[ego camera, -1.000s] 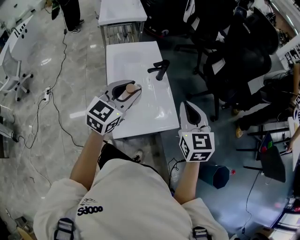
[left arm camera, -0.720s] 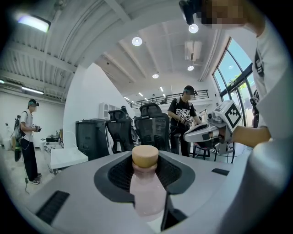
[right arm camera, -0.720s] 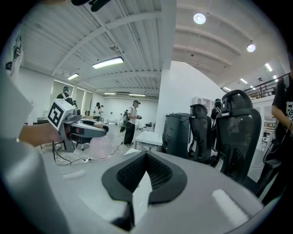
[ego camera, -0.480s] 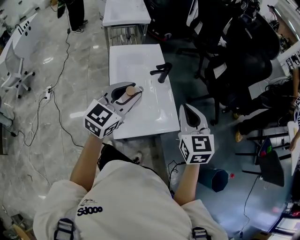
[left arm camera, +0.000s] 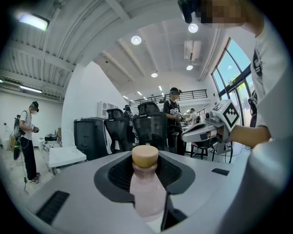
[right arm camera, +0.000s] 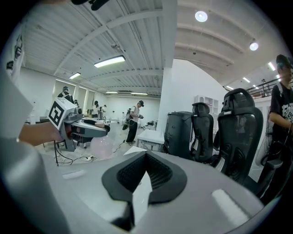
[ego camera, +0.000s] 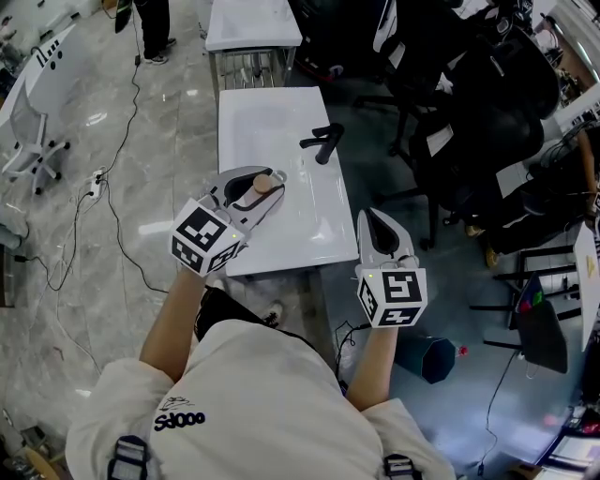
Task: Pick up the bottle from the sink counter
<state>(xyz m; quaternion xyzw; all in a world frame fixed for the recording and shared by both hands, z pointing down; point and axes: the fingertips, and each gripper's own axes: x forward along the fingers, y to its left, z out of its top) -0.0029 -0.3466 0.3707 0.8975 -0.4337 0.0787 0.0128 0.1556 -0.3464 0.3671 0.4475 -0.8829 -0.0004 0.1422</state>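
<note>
A pale pink bottle [ego camera: 251, 193] with a tan cap [left arm camera: 145, 156] is clamped between the jaws of my left gripper [ego camera: 265, 180], which is shut on its neck and body. It hangs over the near left part of the white sink counter [ego camera: 291, 230]. In the left gripper view the bottle [left arm camera: 146, 194] stands upright between the dark pads. My right gripper [ego camera: 373, 217] hovers past the counter's near right corner, its jaws together with nothing in them. The right gripper view shows the left gripper [right arm camera: 81, 128] with the bottle [right arm camera: 101, 147] off to the left.
A black faucet [ego camera: 320, 141] stands at the counter's right side, with the basin [ego camera: 262, 122] beyond it. Black office chairs [ego camera: 487, 122] crowd the right. A second white table [ego camera: 251, 22] lies farther off. Cables [ego camera: 111, 216] run across the floor at left, and a blue bin [ego camera: 427, 354] is near my right side.
The head view has shifted a little. The left gripper keeps the bottle in about the same place, and the right gripper has hardly moved.
</note>
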